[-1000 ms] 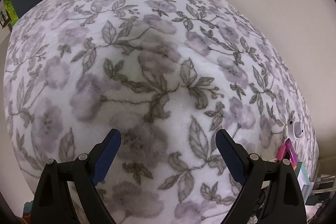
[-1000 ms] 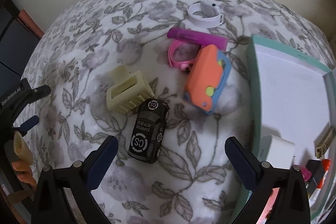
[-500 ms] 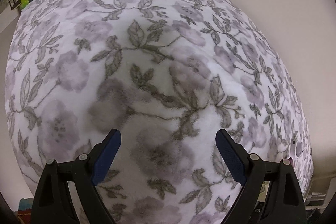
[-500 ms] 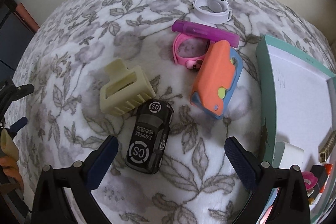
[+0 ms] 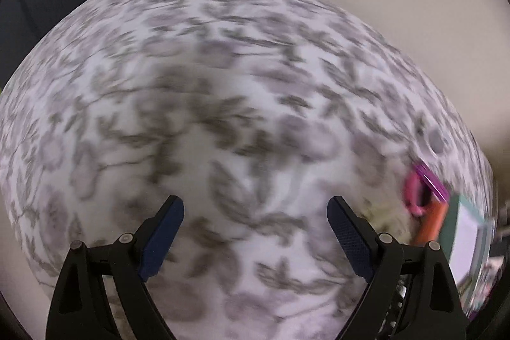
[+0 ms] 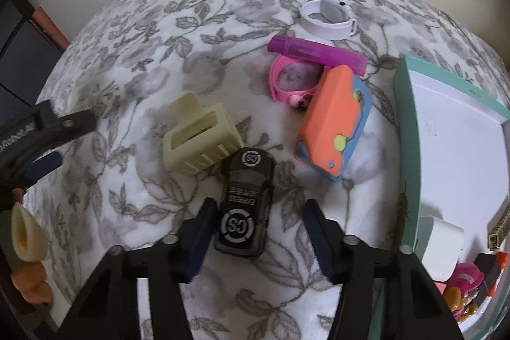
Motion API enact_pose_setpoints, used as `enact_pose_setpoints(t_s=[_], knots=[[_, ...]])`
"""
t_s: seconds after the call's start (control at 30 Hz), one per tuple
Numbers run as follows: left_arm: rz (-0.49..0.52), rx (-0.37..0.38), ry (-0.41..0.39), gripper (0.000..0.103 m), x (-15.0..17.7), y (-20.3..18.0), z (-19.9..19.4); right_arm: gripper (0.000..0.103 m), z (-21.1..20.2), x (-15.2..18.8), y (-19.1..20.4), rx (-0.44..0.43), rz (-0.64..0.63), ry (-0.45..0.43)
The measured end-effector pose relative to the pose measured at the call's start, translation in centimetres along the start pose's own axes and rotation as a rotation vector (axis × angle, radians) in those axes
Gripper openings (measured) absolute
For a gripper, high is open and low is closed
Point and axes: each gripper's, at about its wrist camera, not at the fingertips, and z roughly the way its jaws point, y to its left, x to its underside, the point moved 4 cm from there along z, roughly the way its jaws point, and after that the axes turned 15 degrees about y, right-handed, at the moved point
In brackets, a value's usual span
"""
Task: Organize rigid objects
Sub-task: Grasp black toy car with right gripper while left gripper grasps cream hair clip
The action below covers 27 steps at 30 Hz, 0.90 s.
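In the right wrist view my right gripper [image 6: 258,209] is open, its jaws partly narrowed around the near end of a black toy car [image 6: 247,199] marked "CS" on the floral blanket. The left pad is close to the car; a gap shows on the right. Beside the car lie a cream hair claw [image 6: 199,137], an orange and blue toy [image 6: 334,123], a pink band [image 6: 287,78], a purple tube [image 6: 315,53] and a white watch [image 6: 328,16]. My left gripper [image 5: 255,212] is open and empty over bare blanket; it also shows at the left edge of the right wrist view [image 6: 47,145].
A teal-rimmed white box [image 6: 411,129] stands at the right, holding a white block [image 6: 441,247] and several small items. In the blurred left wrist view the pink band [image 5: 414,190], orange toy [image 5: 432,223] and box [image 5: 468,235] sit at the far right. A wall runs behind.
My right gripper has moved forward to the black car and its jaws have narrowed around it. My left gripper has swung right, bringing the toys and box into its view.
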Motion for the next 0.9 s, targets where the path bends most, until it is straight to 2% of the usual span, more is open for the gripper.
enact_pose_setpoints(t_s=[0.17,0.43,0.9], knots=[[0.089,0.031,0.019,0.092,0.6,-3.4,0.4,0.035,-0.1,0.4,0.0,-0.042,-0.013,0.014],[0.137,0.052,0.042,0.092,1.7,-6.2,0.9,0.035,-0.7,1.6,-1.6,-0.082,0.01,0.027],[0.229,0.002,0.056,0.092,2.1,-10.3,2.5,0.035,-1.7,2.9,-5.0,-0.103,0.087,0.034]])
